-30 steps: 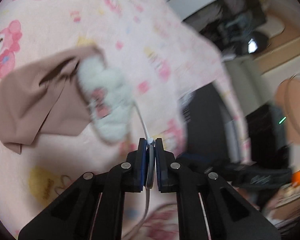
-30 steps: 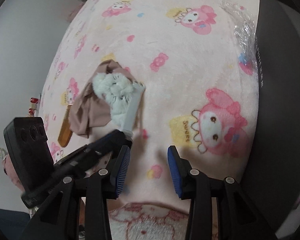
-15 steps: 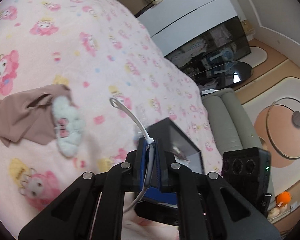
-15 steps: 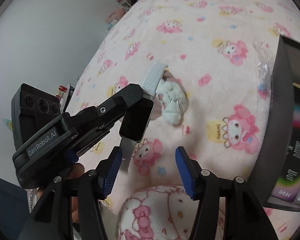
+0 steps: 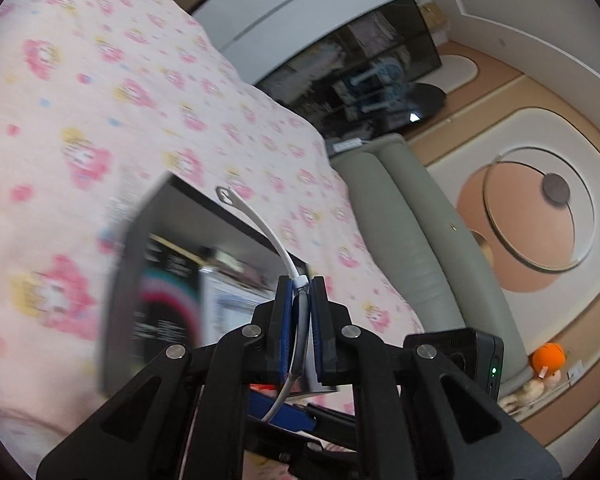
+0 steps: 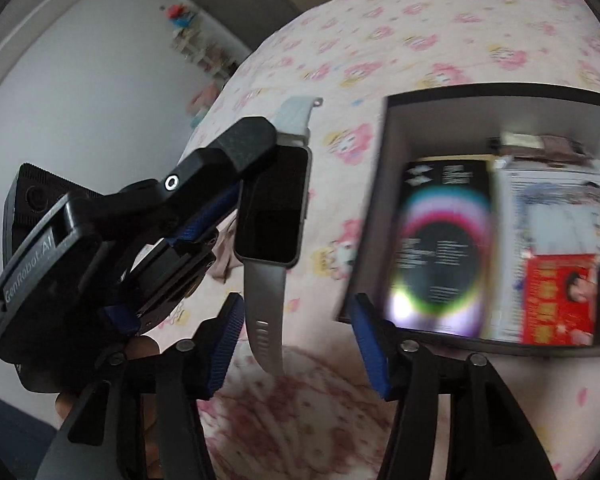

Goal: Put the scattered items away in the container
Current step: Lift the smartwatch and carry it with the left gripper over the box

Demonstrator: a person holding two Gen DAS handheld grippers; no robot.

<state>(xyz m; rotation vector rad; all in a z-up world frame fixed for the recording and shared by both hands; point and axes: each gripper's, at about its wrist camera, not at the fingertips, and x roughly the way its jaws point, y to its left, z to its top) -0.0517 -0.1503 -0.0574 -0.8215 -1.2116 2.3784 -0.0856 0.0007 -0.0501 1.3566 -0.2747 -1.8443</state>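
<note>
left gripper: clamped on the smartwatch, held in the air near the box's left edge, strap ends free | right gripper: jaws closing, nothing between them, watch strap hanging just beyond | black box: on the pink cartoon-print bed, right of the watch, booklets inside, blurred

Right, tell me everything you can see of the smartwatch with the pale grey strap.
The smartwatch with the pale grey strap has a dark, blank rectangular screen in a slim metallic case and a matte, rubbery-looking band. The left gripper is shut on the case edge-on, holding it in the air above the pink cartoon-print blanket, beside the black open box. The upper strap half ends in a small metal buckle; the lower half hangs down between the right gripper's closing jaws, touching neither pad.
</note>
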